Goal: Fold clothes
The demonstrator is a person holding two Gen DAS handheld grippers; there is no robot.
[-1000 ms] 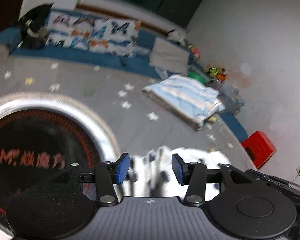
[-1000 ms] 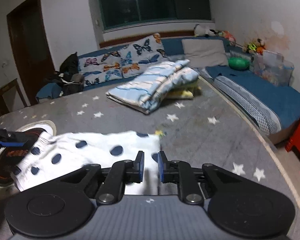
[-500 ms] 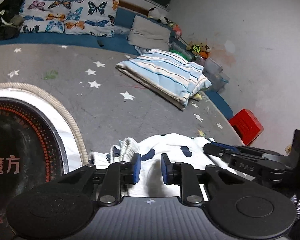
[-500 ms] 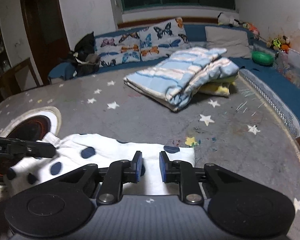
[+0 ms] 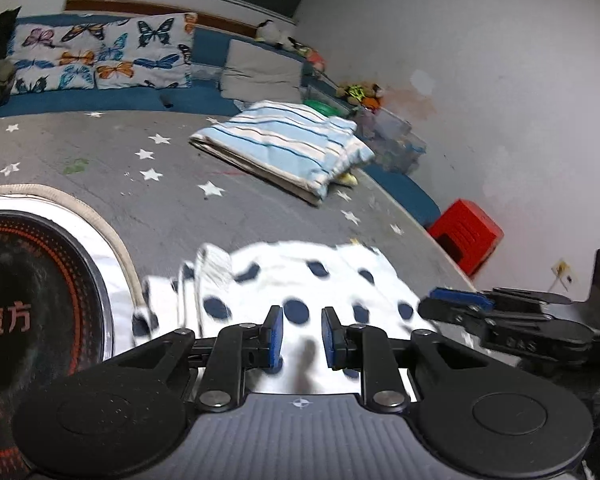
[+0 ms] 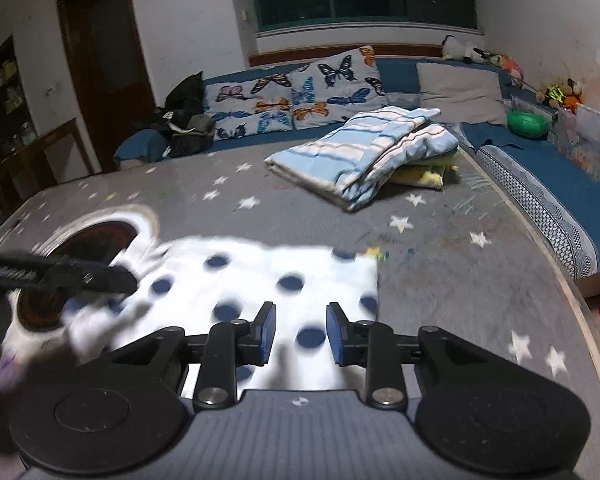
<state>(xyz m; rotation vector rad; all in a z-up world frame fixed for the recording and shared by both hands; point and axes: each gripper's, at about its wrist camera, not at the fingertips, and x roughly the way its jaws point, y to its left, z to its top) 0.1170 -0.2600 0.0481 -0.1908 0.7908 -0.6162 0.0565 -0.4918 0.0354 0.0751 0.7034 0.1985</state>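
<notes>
The white dotted garment point(image 6: 260, 280) lies spread on the grey star-patterned mat point(image 6: 440, 280), beside a round black disc point(image 5: 32, 300). Both the left tongs point(image 5: 302, 336) and right tongs point(image 6: 301, 332) hover over it, released and grasping nothing.

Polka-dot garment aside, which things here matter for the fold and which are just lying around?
Part of the job:
polka-dot garment
left gripper, open
right gripper, open

Just lying about:
striped blanket
butterfly pillows
grey cushion
round mat
red stool
</notes>
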